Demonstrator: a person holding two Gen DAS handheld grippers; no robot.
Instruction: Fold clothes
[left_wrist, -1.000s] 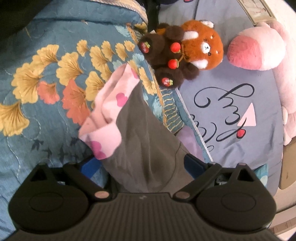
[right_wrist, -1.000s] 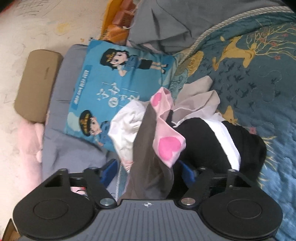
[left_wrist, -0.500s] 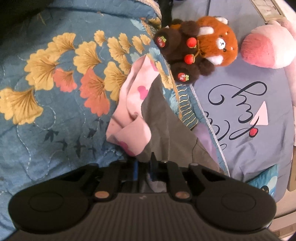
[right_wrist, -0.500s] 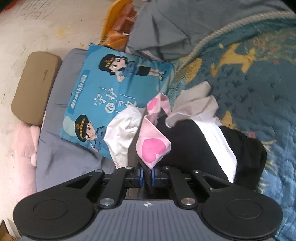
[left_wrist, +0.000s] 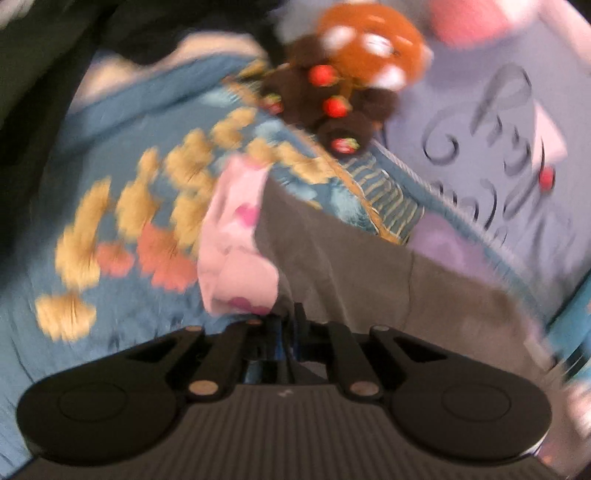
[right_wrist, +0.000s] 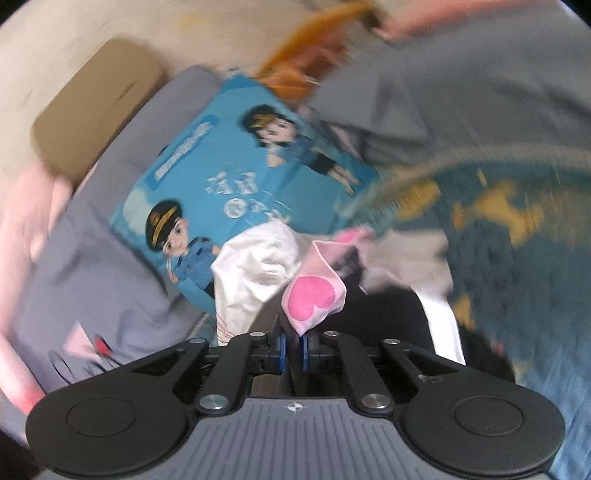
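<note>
A garment, grey on one side and pink with hearts on the other, is held at two places. In the blurred left wrist view my left gripper (left_wrist: 286, 334) is shut on its edge, with the grey cloth (left_wrist: 351, 258) spreading right and the pink cuff (left_wrist: 236, 236) hanging left. In the right wrist view my right gripper (right_wrist: 293, 349) is shut on the same garment, a pink heart flap (right_wrist: 314, 299) folding over the fingers. Behind it lies a pile of clothes: a white piece (right_wrist: 255, 273) and a black one (right_wrist: 399, 317).
A blue floral quilt (left_wrist: 110, 184) covers the bed. A brown plush toy (left_wrist: 351, 74) sits at its edge on a lilac sheet (left_wrist: 498, 110). A blue cartoon pillow (right_wrist: 240, 166), a grey blanket (right_wrist: 461, 81) and a tan case (right_wrist: 92, 110) lie beyond the pile.
Both grippers went from open to shut on the garment, then lifted it and swung; both views now blur from the motion.
</note>
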